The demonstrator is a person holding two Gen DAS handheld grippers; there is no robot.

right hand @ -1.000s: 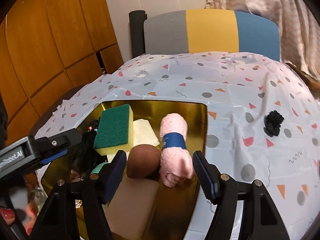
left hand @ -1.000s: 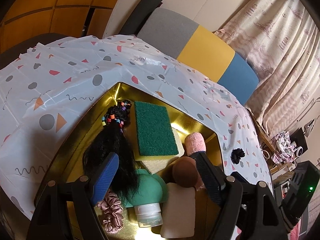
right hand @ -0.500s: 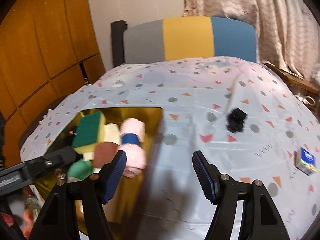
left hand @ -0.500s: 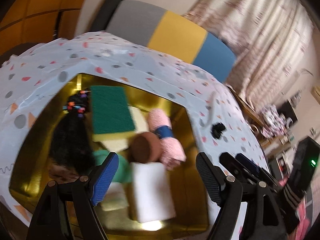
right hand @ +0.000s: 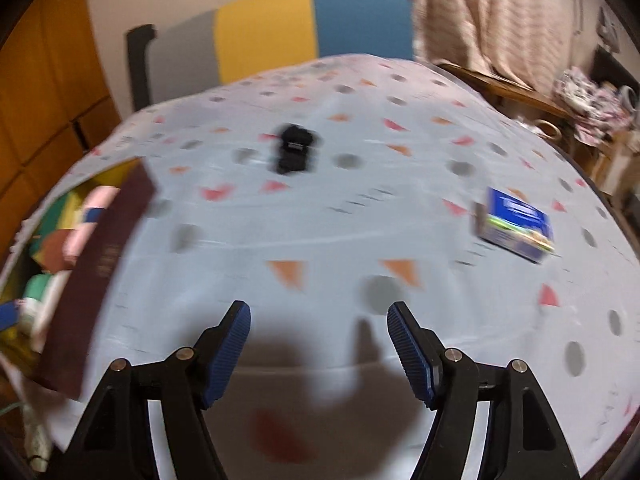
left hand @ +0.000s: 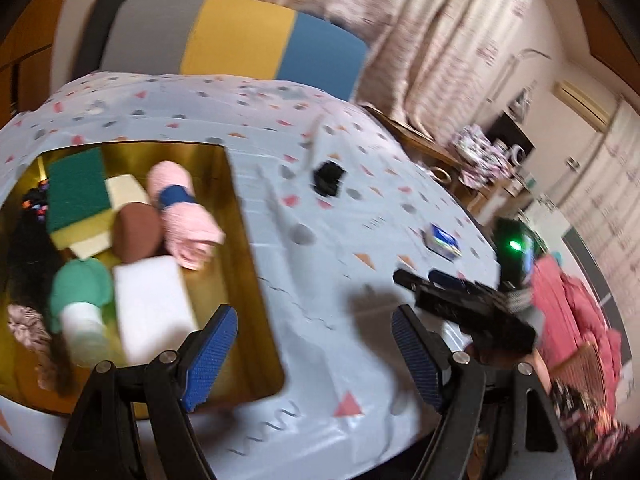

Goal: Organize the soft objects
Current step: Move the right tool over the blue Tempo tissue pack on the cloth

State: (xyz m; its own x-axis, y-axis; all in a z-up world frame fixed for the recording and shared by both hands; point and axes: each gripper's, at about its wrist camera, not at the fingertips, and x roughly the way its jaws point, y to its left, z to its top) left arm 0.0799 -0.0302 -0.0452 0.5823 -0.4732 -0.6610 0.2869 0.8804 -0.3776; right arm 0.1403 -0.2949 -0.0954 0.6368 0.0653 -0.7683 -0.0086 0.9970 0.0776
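Both grippers have black angular frames, silver screws, and ribbed blue fingers [left hand: 208,356] [right hand: 410,354].

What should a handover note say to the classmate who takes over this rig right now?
Left gripper: open, empty, over the tablecloth beside the gold tray.
Right gripper: open, empty, above the cloth.
Done: green sponge, pink rolled towel, brown puff and white block lie in the tray.
Left: black scrunchie and small blue box remain on the cloth.
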